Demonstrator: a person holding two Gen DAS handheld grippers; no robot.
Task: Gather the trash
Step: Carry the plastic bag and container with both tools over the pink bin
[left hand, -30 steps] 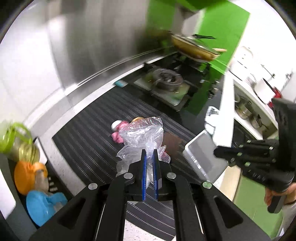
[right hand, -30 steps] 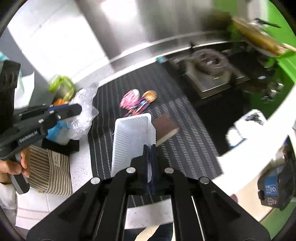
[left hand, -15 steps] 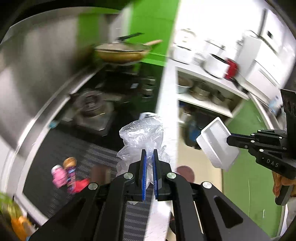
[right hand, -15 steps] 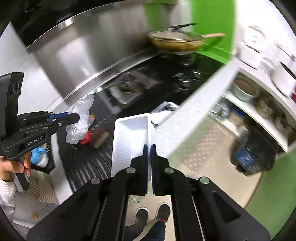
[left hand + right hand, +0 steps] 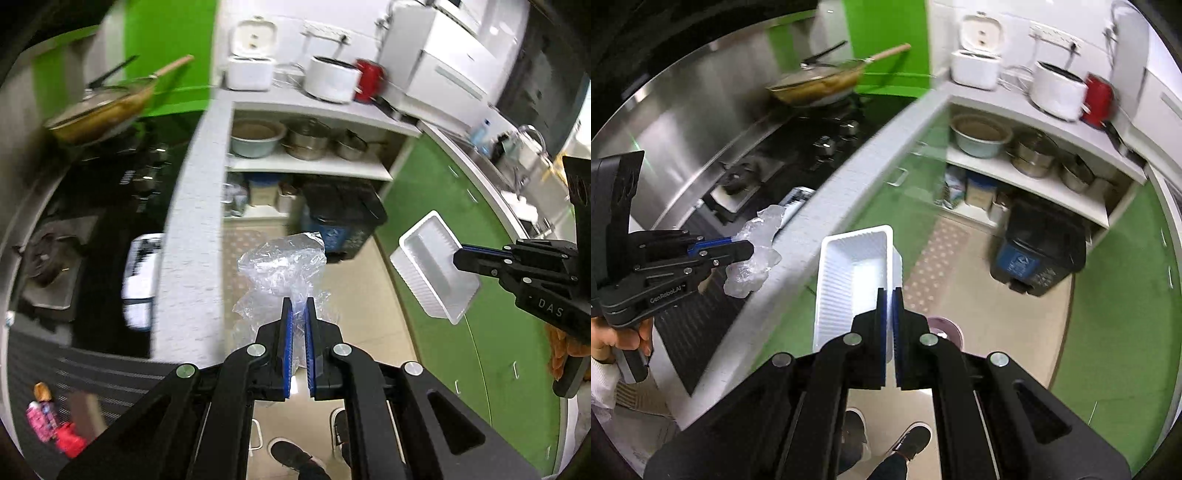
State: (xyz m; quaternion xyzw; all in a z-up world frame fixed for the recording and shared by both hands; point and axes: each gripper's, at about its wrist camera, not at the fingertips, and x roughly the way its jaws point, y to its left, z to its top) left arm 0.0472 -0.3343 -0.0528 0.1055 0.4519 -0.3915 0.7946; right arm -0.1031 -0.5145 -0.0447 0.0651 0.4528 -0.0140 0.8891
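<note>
My left gripper [image 5: 299,306] is shut on a crumpled clear plastic bag [image 5: 282,267] and holds it in the air off the counter's edge; it also shows in the right wrist view [image 5: 753,254]. My right gripper [image 5: 890,295] is shut on the rim of a white ribbed foam tray [image 5: 849,280], held over the floor; the tray also shows in the left wrist view [image 5: 432,266]. A dark trash bin with a blue label [image 5: 1034,251] stands on the floor under the shelf, ahead of both grippers [image 5: 340,218]. Pink and red wrappers [image 5: 48,424] lie on the striped mat.
The white counter edge [image 5: 192,221] runs between stove [image 5: 48,258] and floor. A frying pan [image 5: 816,85] sits on the far burner. Pots and a bowl [image 5: 982,136] fill the open shelf. Rice cookers [image 5: 1056,88] stand above. Green cabinet doors [image 5: 480,332] lie to the right.
Both grippers have swung right, away from the mat and stove, out past the counter edge toward the floor and bin. Each keeps its hold on the bag and the tray.
</note>
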